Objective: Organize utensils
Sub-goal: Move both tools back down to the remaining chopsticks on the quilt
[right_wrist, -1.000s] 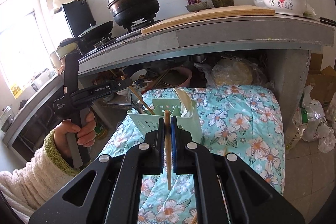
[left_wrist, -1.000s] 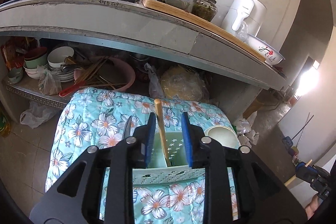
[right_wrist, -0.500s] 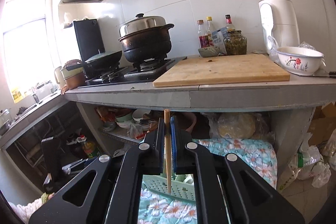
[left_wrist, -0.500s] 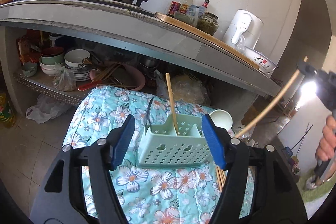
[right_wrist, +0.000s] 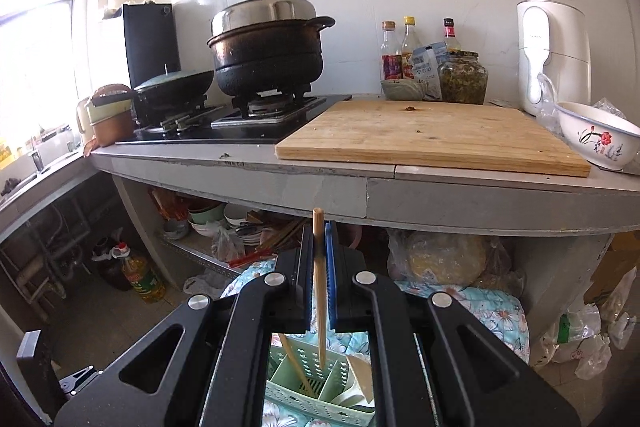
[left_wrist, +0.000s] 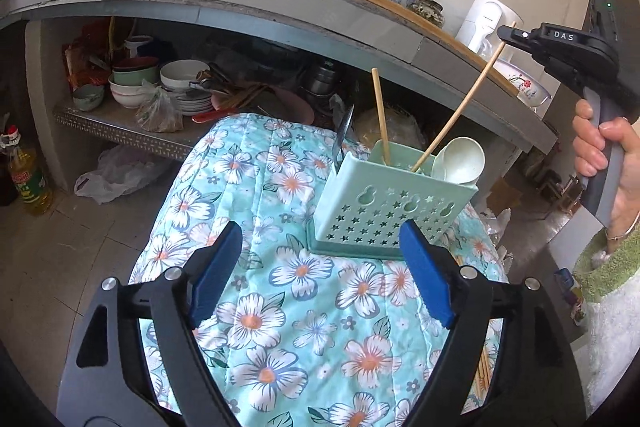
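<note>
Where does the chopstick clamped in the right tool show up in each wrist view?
Left wrist view: upper right, the held chopstick slants from the right tool down into the green utensil basket.
Right wrist view: centre, it stands upright between the shut blue pads, its tip over the basket.
Shared landmark: the wooden cutting board on the counter.

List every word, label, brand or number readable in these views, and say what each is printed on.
"DAS": white letters on the black body of the right gripper, in the left wrist view.
Sauce bottles on the counter: labels too small to read.
Oil bottle on the floor: label too blurred to read.
Blue-and-white packet by the jar: print unreadable.
White appliance: faint mark, unreadable.
</note>
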`<state>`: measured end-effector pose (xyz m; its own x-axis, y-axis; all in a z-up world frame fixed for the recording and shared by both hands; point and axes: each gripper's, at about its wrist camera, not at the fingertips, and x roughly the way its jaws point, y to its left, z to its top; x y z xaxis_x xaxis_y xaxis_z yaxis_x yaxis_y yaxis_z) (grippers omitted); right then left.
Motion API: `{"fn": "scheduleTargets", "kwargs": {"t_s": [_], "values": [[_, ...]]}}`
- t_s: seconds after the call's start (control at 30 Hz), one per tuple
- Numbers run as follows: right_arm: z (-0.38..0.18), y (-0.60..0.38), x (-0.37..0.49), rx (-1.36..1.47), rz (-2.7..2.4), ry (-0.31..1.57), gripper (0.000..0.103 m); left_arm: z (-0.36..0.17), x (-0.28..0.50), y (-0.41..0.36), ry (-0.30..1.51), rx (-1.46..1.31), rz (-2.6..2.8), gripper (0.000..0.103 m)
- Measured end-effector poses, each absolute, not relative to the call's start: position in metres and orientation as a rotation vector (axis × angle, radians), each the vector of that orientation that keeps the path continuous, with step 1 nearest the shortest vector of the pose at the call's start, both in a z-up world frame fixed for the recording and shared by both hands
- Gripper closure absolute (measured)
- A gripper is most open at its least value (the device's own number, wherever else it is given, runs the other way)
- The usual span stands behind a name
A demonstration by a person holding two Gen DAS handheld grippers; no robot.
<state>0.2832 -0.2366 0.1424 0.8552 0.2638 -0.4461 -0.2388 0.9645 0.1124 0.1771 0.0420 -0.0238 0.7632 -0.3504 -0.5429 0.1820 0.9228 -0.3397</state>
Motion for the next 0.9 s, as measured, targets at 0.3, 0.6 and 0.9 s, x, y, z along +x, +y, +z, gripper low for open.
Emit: {"fn": "scheduleTargets", "kwargs": {"t_s": [0.3, 0.6, 0.9], "values": [[0.090, -0.212, 0.304, -0.040, 0.252, 0.606, 0.097, -0.034, 0.176, 0.044, 0.650, -0.271, -0.281, 0.026], [0.062, -0.206, 0.310, -0.080, 0.220, 0.737, 0.091, -0.034, 0.177, 0.042, 0.647, -0.267, -0.286, 0.026], [0.079, -0.219, 0.294, -0.038, 0.216, 0.697, 0.063, -0.039, 0.179, 0.039, 0.666, -0.270, -0.298, 0.025]]}}
